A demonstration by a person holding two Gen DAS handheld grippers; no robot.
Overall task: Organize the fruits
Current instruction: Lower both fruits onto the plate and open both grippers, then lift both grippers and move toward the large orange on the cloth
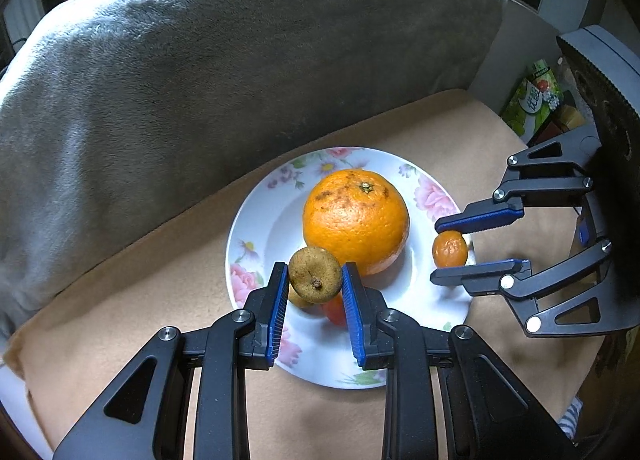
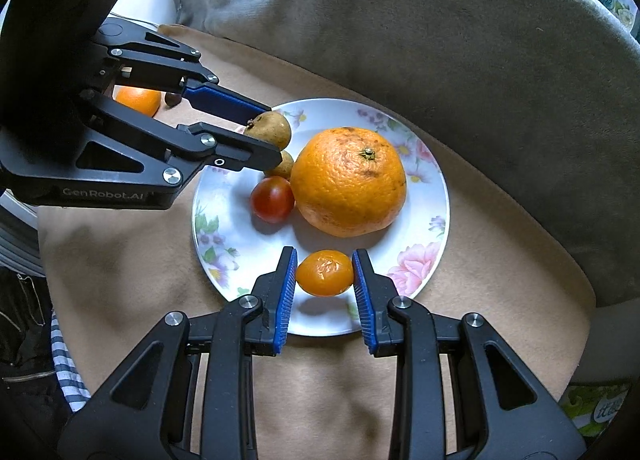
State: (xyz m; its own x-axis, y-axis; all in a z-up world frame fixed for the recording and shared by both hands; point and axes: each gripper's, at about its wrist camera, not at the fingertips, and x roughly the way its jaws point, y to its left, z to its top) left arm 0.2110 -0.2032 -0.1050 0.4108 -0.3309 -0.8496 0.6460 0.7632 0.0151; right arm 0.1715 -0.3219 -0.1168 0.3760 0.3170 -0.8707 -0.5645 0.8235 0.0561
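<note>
Fruits lay gathered on a floral plate (image 2: pixel 434 196) that sat on a tan cloth (image 2: pixel 120 260), with a grey blanket (image 1: pixel 240 60) humped up behind it across the top of both views. A large orange (image 2: pixel 348 180) stood at the plate's middle, stem end up. In the right wrist view a small red tomato (image 2: pixel 273 198) touched its left side, and a brownish fruit (image 2: pixel 282 165) lay just above the tomato, partly hidden.

Your left gripper (image 1: pixel 315 278) was nearly closed, and its blue pads pinched a brown longan-like fruit (image 1: pixel 315 274), stem stub facing the camera, at the lower centre of the left wrist view. In the right wrist view that same fruit showed at the plate's upper left edge, above the brownish fruit.

Your right gripper (image 2: pixel 325 274) was likewise nearly closed and clamped a small kumquat (image 2: pixel 325 273) between its pads, over the near part of the plate at the lower centre of its own view. I could not tell whether either held fruit touched the plate.

A second orange (image 2: pixel 138 100) lay on the cloth at the upper left of the right wrist view, behind your left gripper, well apart from the plate. A green printed packet (image 1: pixel 532 100) stood at the right edge of the left wrist view.
</note>
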